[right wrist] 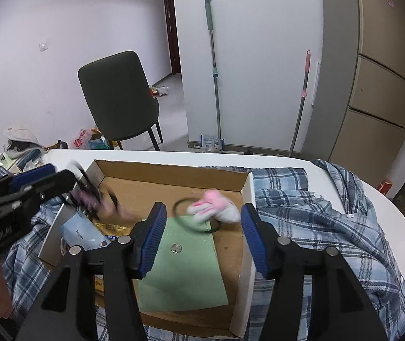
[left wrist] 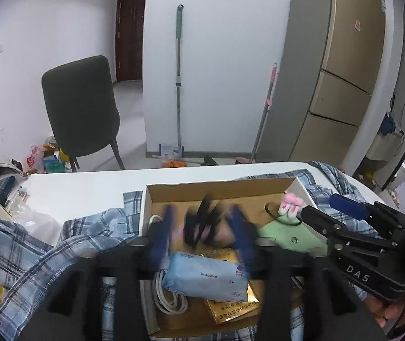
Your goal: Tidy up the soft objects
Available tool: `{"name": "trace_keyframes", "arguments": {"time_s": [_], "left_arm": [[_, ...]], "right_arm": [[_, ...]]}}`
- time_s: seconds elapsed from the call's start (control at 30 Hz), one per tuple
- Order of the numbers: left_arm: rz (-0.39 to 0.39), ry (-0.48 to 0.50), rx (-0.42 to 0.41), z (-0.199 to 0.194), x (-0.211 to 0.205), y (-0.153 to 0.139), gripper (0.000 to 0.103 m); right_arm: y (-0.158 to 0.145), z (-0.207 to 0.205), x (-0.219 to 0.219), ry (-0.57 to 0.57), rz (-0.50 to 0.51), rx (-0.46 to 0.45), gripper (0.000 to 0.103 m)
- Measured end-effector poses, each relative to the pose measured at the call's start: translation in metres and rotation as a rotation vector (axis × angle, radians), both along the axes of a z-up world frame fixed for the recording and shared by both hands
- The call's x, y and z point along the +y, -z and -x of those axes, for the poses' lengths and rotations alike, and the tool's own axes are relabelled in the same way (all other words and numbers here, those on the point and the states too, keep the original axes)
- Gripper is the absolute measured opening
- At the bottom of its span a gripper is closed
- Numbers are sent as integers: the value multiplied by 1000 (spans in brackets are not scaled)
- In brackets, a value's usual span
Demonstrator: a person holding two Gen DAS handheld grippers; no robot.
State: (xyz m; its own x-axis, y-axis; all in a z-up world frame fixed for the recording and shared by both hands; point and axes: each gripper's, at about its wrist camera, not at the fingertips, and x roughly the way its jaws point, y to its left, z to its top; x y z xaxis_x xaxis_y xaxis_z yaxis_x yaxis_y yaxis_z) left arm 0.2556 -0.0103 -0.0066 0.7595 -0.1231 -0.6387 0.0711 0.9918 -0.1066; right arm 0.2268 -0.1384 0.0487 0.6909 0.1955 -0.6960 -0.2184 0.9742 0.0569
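An open cardboard box (right wrist: 174, 176) sits on a blue plaid shirt (right wrist: 316, 227) on the white table. In the left wrist view my left gripper (left wrist: 202, 213) is blurred over the box. Its jaws stand apart, and a blurred dark-and-pink soft thing (left wrist: 205, 221) hangs loose between them, above a blue wipes pack (left wrist: 205, 275). My right gripper (right wrist: 204, 213) is open over the box's right half. Just past its tips a pink-and-white plush toy (right wrist: 214, 207) on a black band lies on a green envelope (right wrist: 185, 270). Each gripper also shows at the edge of the other's view.
The box also holds a white cable (left wrist: 168, 298) and a gold packet (left wrist: 231, 307). Clutter with a hat (right wrist: 20, 139) crowds the table's left end. Beyond the table stand a dark chair (right wrist: 117, 96), two mops (right wrist: 215, 71) against the wall and a tan fridge (right wrist: 384, 85).
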Motion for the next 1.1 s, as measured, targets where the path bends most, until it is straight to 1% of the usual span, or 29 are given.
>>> {"name": "trace_keyframes", "arguments": {"time_s": [0.07, 0.2, 0.3, 0.4, 0.47, 0.6, 0.7, 0.73, 0.87, 0.9, 0.93, 0.97, 1.0, 1.03, 1.07, 1.1], "left_arm": [[-14, -9, -26, 3, -1, -3, 66], [-3, -6, -37, 6, 1, -10, 66], [-19, -6, -51, 10, 1, -16, 66], [-15, -16, -69, 17, 1, -25, 66], [-26, -16, -81, 21, 1, -32, 66], [-27, -20, -140, 44, 5, -50, 66], [1, -27, -181, 67, 8, -65, 66], [4, -26, -198, 75, 8, -71, 66], [-27, -22, -267, 112, 2, -89, 67], [-27, -23, -277, 118, 2, -91, 71], [-26, -25, -300, 128, 2, -96, 75], [-24, -36, -327, 137, 3, -99, 87], [-21, -46, -358, 145, 4, -103, 91], [-17, -51, -393, 154, 5, -106, 91], [-18, -55, -417, 160, 5, -109, 91], [-20, -62, -435, 165, 6, -111, 96]], "right_arm": [[-2, 0, -2, 1, -8, -1, 54], [-5, 0, -4, 3, -14, -8, 54], [-9, 2, -4, 4, -18, -16, 54], [-16, 7, -5, 13, -17, -31, 54], [-25, 14, -5, 13, -17, -49, 54], [-48, 36, -5, 3, -25, -104, 54], [-66, 55, -7, -2, -33, -142, 55], [-70, 61, -8, -4, -38, -155, 57], [-92, 89, -10, -14, -36, -215, 61], [-96, 96, -11, -17, -37, -229, 62], [-101, 103, -12, -21, -40, -243, 66], [-105, 110, -12, -24, -43, -256, 69], [-108, 115, -13, -24, -47, -270, 72], [-111, 122, -14, -23, -52, -285, 80], [-114, 127, -15, -22, -59, -298, 91], [-116, 133, -15, -23, -70, -312, 96]]}}
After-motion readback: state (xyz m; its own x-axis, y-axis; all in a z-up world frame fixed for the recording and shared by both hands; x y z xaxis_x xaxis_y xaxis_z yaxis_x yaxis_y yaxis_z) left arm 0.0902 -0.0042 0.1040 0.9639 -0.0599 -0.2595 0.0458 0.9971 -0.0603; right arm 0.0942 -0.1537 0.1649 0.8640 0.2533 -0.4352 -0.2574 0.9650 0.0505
